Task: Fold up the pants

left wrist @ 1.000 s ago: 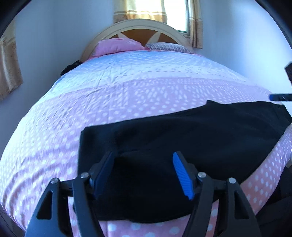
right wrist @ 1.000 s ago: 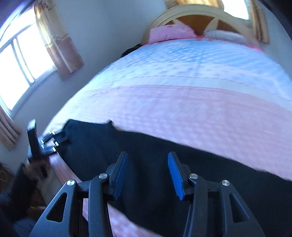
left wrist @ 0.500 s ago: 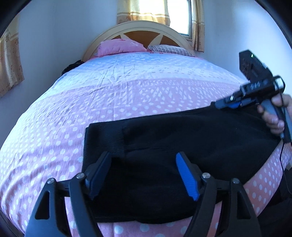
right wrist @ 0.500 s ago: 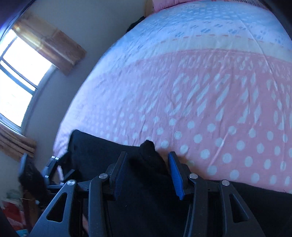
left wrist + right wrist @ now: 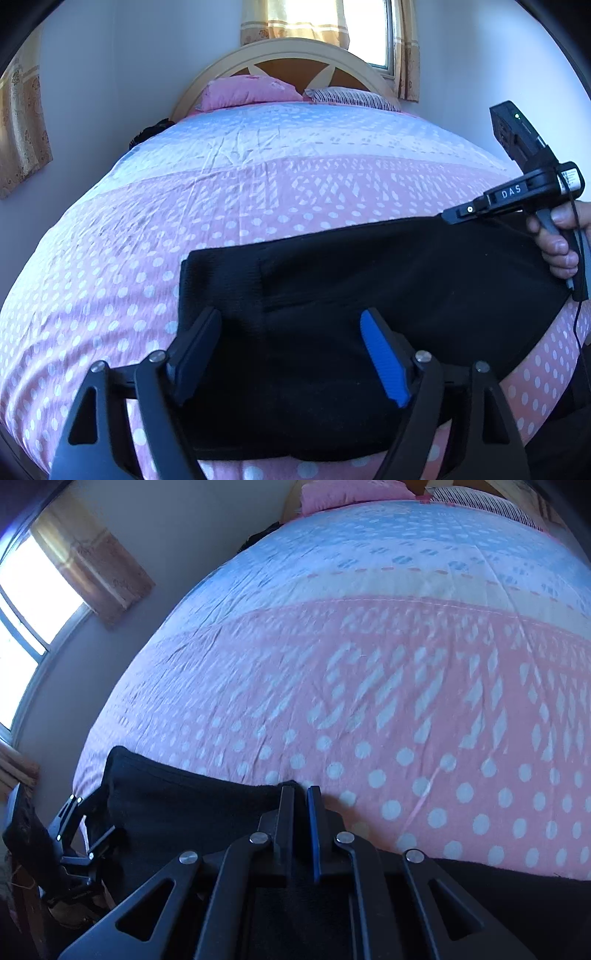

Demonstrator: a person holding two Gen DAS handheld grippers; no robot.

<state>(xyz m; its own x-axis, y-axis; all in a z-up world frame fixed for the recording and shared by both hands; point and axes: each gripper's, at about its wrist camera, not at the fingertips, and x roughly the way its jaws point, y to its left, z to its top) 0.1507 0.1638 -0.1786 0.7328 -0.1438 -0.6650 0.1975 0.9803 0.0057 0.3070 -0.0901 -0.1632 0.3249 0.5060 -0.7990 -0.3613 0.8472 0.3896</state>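
Black pants lie spread sideways across the near end of a bed with a pink dotted sheet. My left gripper hovers open over the pants near their left end, nothing between its fingers. In the right wrist view my right gripper is shut on the far edge of the pants, pinching a small fold of black cloth. The left wrist view shows the right gripper's body at the far right, held by a hand at the pants' upper right corner.
Pink pillow and striped pillow rest against the wooden headboard. Curtained windows sit behind the bed and on the left wall. The left gripper's body shows at the bed's left edge. Bare sheet stretches beyond the pants.
My right gripper dropped to the pants' far edge and went from open to shut on the cloth. The left gripper stayed open and nearly still.
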